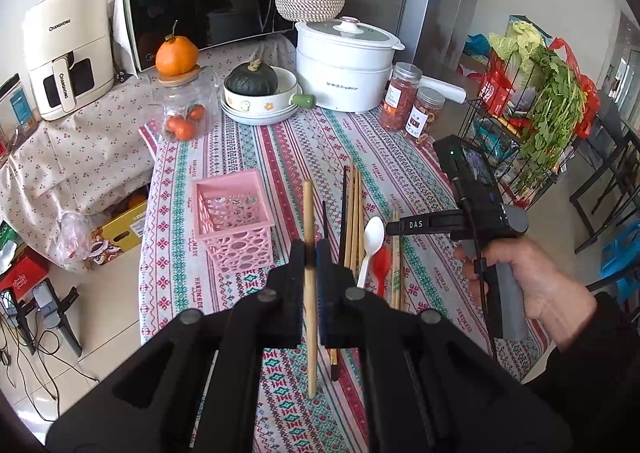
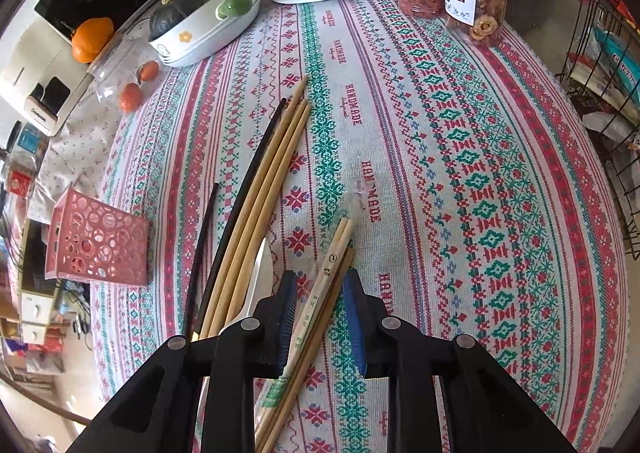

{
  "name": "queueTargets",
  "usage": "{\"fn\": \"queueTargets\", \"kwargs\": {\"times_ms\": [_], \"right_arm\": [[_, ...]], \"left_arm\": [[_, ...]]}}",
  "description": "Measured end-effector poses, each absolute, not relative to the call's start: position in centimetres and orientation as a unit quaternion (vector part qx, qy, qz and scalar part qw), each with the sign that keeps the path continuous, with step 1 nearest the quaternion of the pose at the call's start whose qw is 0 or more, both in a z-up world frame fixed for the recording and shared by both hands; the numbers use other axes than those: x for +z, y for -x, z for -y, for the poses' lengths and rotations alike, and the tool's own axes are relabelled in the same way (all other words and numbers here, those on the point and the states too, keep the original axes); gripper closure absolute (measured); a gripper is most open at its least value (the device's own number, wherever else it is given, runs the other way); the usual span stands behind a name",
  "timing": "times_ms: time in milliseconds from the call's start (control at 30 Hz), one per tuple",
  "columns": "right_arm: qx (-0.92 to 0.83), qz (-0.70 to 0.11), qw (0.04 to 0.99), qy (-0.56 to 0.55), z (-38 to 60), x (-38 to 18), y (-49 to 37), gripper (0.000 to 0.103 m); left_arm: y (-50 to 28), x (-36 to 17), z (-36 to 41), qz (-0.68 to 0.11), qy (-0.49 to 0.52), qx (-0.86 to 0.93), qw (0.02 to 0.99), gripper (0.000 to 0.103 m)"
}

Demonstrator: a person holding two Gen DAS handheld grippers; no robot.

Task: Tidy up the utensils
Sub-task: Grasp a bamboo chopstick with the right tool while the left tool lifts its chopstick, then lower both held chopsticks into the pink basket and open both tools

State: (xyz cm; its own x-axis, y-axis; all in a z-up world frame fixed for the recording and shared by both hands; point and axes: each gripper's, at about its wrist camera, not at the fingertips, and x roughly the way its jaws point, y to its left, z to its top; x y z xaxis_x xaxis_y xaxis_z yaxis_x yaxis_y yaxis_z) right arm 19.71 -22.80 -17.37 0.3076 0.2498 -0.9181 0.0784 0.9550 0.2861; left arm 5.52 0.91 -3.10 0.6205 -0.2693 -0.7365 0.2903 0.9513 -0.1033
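Desk (image 1: 248,157), patterned cloth: far end crowded with a white cooker (image 1: 344,65), a bowl holding a squash (image 1: 260,97) and jars; middle and right stretch (image 2: 460,181) bare; left edge drops to the floor.

Pink perforated basket (image 1: 234,219): upright near the left edge, well apart from the utensils.

Loose utensils: bamboo and black chopsticks (image 2: 256,197), white plastic spoon (image 1: 370,243), red spoon (image 1: 382,265), lying side by side, centre-near.

Left gripper (image 1: 310,253): jaws clamped on one bamboo chopstick (image 1: 308,213), held upright above the cloth.

Right gripper (image 2: 320,293): jaws apart, straddling a paper-sleeved chopstick pair (image 2: 320,289) on the cloth; pads not pressing.
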Motion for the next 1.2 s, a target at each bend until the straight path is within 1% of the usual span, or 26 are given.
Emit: {"fn": "queueTargets", "kwargs": {"times_ms": [200,267,367,400,500,533,567,600,633,700,800,900,1000,1200], "right_arm": [[0.046,-0.581,0.8,-0.141,22.2,-17.2,-20.5,0.083],[0.056,-0.583,0.798,-0.141,21.7,-17.3,-20.7,0.085],[0.038,-0.589,0.8,-0.109,21.0,-17.7,-20.8,0.086],[0.028,-0.587,0.803,-0.1,20.9,-17.8,-20.8,0.091],[0.018,-0.584,0.809,-0.063,19.8,-17.8,-20.8,0.091],[0.014,-0.58,0.814,-0.033,18.8,-17.9,-20.7,0.09],[0.013,-0.575,0.818,0.004,17.7,-17.9,-20.5,0.088],[0.009,-0.57,0.821,0.033,16.9,-18.0,-20.4,0.088],[0.007,-0.566,0.823,0.038,16.7,-18.0,-20.2,0.089],[0.02,-0.554,0.832,0.011,17.1,-17.6,-20.0,0.098],[0.041,-0.523,0.851,-0.009,18.0,-15.2,-18.9,0.098],[0.072,-0.484,0.871,-0.037,18.9,-11.5,-17.0,0.098],[0.089,-0.437,0.894,-0.043,19.0,-7.9,-14.9,0.098],[0.116,-0.323,0.938,-0.045,17.9,-1.6,-10.9,0.098]], "left_arm": [[-5.7,-3.0,-1.2,-0.411,-0.004,-0.159,0.897,0.097],[-5.7,-3.0,-1.4,-0.413,-0.001,-0.159,0.897,0.097],[-5.7,-3.0,-1.5,-0.413,0.003,-0.158,0.897,0.097],[-5.7,-3.0,-1.6,-0.414,0.003,-0.157,0.897,0.097],[-5.7,-3.0,-1.6,-0.413,0.002,-0.157,0.897,0.097],[-5.7,-3.0,-1.6,-0.413,0.001,-0.157,0.897,0.097],[-5.8,-3.0,-1.6,-0.413,0.0,-0.156,0.897,0.097],[-5.8,-3.0,-1.6,-0.414,0.001,-0.156,0.897,0.097],[-5.8,-3.0,-1.6,-0.413,0.002,-0.156,0.897,0.097],[-5.7,-2.8,-1.8,-0.41,0.006,-0.155,0.899,0.097],[-5.2,-2.0,-2.2,-0.395,0.009,-0.153,0.906,0.097],[-4.8,-1.0,-2.8,-0.377,0.011,-0.148,0.914,0.097],[-4.4,0.1,-3.4,-0.358,0.023,-0.147,0.922,0.097],[-3.2,3.7,-4.8,-0.262,0.041,-0.125,0.956,0.097]]}}
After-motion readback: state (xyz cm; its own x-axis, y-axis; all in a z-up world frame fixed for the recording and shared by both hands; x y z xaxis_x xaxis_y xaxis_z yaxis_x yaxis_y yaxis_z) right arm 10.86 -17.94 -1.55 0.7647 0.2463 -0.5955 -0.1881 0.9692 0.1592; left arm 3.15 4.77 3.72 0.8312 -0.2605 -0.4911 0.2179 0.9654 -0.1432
